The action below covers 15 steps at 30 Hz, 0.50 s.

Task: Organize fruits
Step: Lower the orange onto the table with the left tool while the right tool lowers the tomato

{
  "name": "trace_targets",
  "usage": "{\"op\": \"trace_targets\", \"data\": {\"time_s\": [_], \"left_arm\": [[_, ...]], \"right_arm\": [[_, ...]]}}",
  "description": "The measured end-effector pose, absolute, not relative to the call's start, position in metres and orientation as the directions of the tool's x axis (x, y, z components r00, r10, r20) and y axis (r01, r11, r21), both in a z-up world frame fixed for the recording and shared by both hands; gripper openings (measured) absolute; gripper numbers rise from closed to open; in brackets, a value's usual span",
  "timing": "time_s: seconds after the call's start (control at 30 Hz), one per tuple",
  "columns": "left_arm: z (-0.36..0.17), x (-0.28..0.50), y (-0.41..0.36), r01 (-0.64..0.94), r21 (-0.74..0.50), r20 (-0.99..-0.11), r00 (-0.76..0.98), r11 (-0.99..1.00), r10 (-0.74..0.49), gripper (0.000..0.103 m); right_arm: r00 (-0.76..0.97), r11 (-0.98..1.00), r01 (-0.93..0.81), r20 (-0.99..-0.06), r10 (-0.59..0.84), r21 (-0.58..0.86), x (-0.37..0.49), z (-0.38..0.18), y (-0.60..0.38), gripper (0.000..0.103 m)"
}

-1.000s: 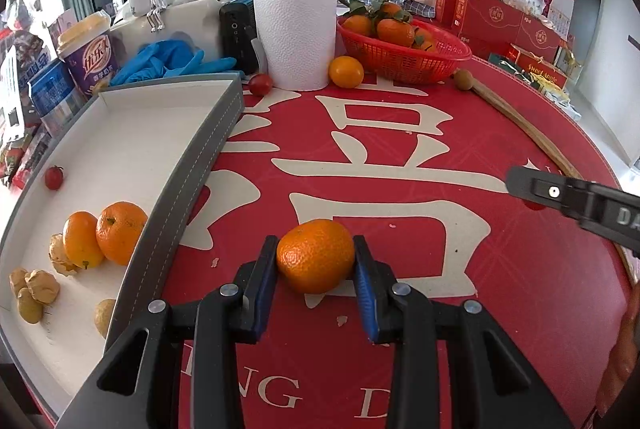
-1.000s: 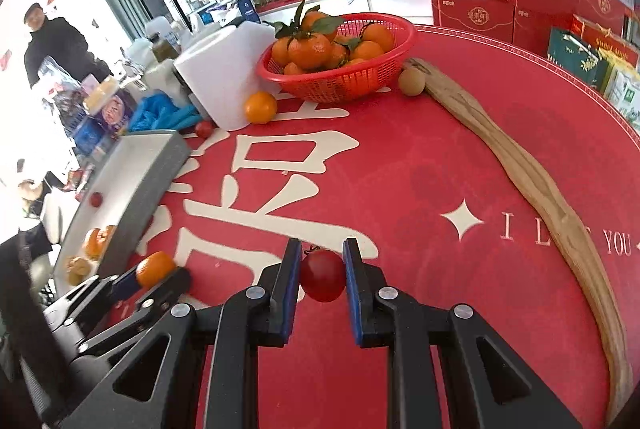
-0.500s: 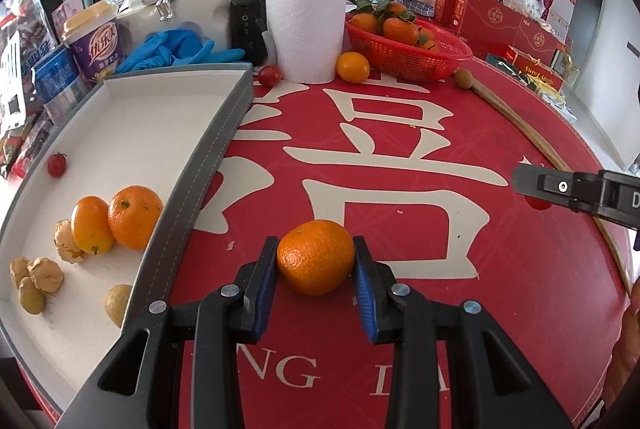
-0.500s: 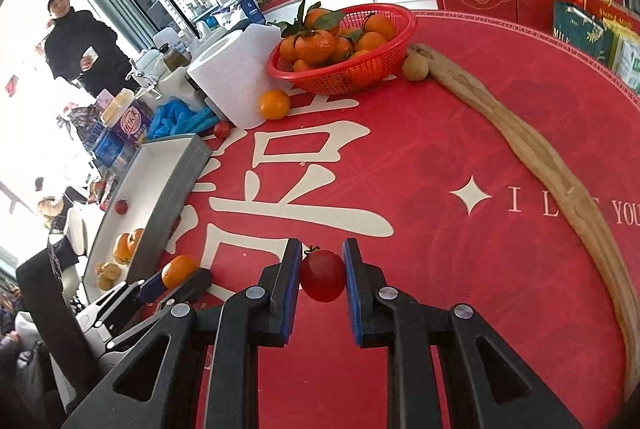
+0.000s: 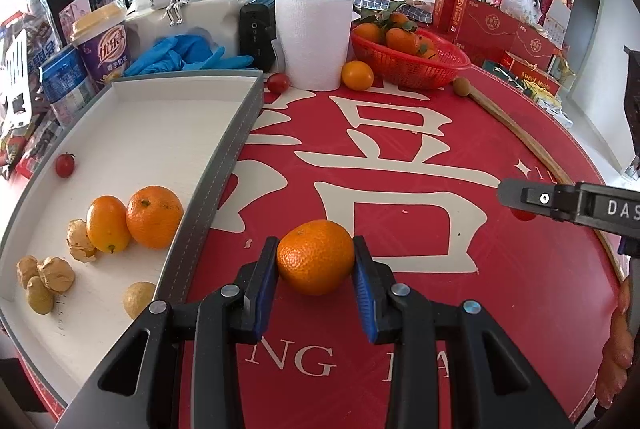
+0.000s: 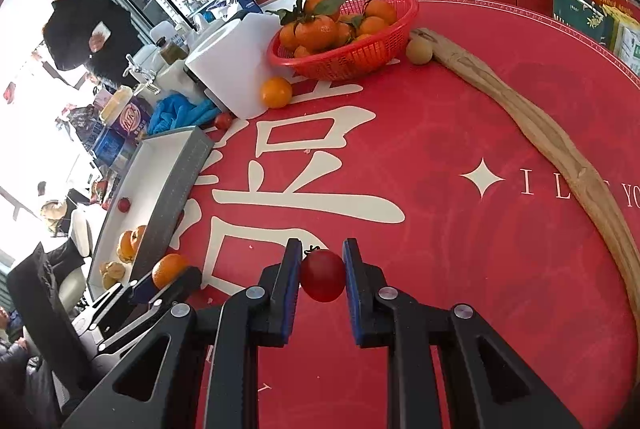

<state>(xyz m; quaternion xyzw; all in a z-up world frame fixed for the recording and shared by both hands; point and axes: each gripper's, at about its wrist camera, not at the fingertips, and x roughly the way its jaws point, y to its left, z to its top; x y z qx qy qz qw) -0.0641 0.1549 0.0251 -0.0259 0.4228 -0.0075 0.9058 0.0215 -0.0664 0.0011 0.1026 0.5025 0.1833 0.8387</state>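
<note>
My left gripper (image 5: 315,259) is shut on an orange mandarin (image 5: 316,256), held above the red tablecloth just right of the grey-rimmed white tray (image 5: 224,165). The tray holds two oranges (image 5: 154,211), a cherry tomato (image 5: 64,165), walnuts (image 5: 48,275) and small yellowish fruits. My right gripper (image 6: 322,275) is shut on a cherry tomato (image 6: 322,275); it also shows in the left wrist view as the right gripper (image 5: 516,195) at the right edge. In the right wrist view the left gripper (image 6: 170,275) with its mandarin sits beside the tray (image 6: 180,185).
At the back stand a red basket of mandarins (image 5: 408,55), a paper towel roll (image 5: 314,39), a loose orange (image 5: 357,75), a cherry tomato (image 5: 278,83) and a brown fruit (image 5: 461,86). A wooden stick (image 6: 540,133) curves along the right. Cups, blue gloves (image 5: 184,53). A person (image 6: 80,29) stands behind.
In the left wrist view the tray and far objects have slid a little rightward and nearer. The right wrist view has rolled slightly. Both grips are unchanged.
</note>
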Motion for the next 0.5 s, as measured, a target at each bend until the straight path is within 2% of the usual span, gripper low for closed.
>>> {"op": "trace_targets", "data": {"time_s": [0.17, 0.3, 0.43, 0.47, 0.5], "left_arm": [[0.021, -0.060, 0.152, -0.013, -0.046, -0.773, 0.634, 0.999, -0.027, 0.038], [0.020, -0.048, 0.145, -0.012, -0.037, -0.780, 0.626, 0.999, -0.021, 0.038], [0.018, -0.036, 0.137, -0.016, 0.000, -0.780, 0.625, 1.000, 0.010, 0.040], [0.017, -0.034, 0.136, -0.012, -0.002, -0.778, 0.628, 1.000, 0.006, 0.043], [0.016, -0.032, 0.135, -0.005, -0.001, -0.778, 0.628, 1.000, 0.002, 0.058]], "right_arm": [[0.452, 0.931, -0.210, -0.815, 0.363, 0.299, 0.017, -0.001, -0.059, 0.022], [0.537, 0.977, -0.195, -0.824, 0.182, 0.089, 0.011, -0.004, -0.050, 0.022], [0.554, 0.987, -0.157, -0.825, 0.108, 0.024, 0.016, -0.014, -0.059, 0.022], [0.571, 0.989, -0.149, -0.815, 0.100, 0.016, 0.016, -0.014, -0.063, 0.022], [0.576, 0.989, -0.147, -0.813, 0.090, 0.005, 0.017, -0.015, -0.064, 0.022]]}}
